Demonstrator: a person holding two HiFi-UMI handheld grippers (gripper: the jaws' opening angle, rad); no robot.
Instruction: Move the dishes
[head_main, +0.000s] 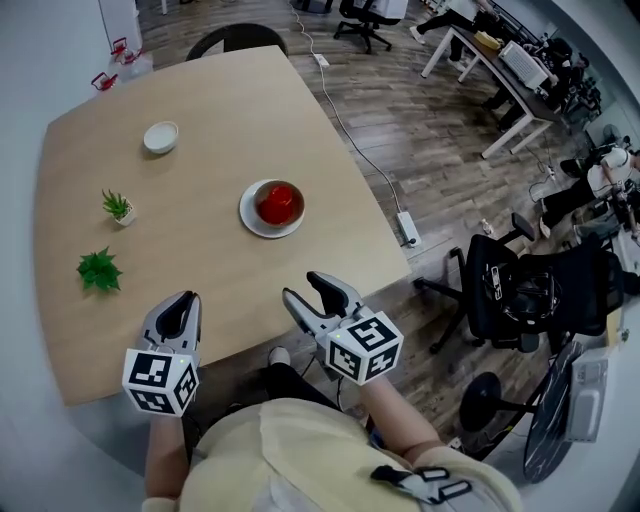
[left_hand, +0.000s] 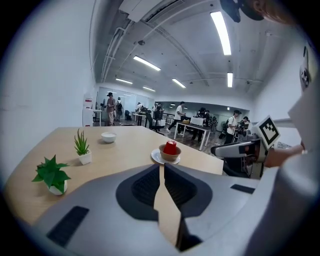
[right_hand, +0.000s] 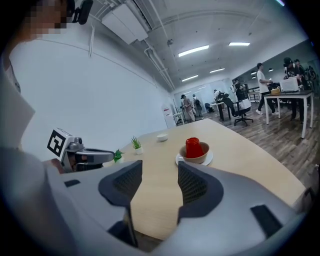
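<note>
Both tongs hover over the near edge of the desk (head_main: 210, 120), and neither touches anything. The left tongs (head_main: 180, 300) are closed with nothing between them. The right tongs (head_main: 303, 286) stand open and empty, pointing towards the dishes.

The main task item is a stack right of the desk's centre, well beyond both tongs. It consists of a white plate (head_main: 250, 222), a bowl (right_hand: 196, 156) on it, and a red cup (right_hand: 193, 147) upside down in the bowl. A small white dish (head_main: 160, 137) sits alone near the far left corner.

The step in hand looks like the reach towards the stack, and the open right tongs seem the natural choice for it. To do it well:

- Bring the right tongs in low and level towards the plate's near rim.
- Make sure one jaw passes under the lip and the other over it before closing.
- Lift without tilting, because the bowl and cup probably rest loose and could slide off.
- Alternatively, take the cup off first for a lighter, steadier load.
- Open the left tongs before they can help support the far side.

Counted on the desk:

- Plates: one.
- Bowls: one.
- Red cups: one.
- Small white dishes: one.
- Potted plants: two, the upright plant (head_main: 118, 207) and the leafy plant (head_main: 99, 270), both at the left.
</note>
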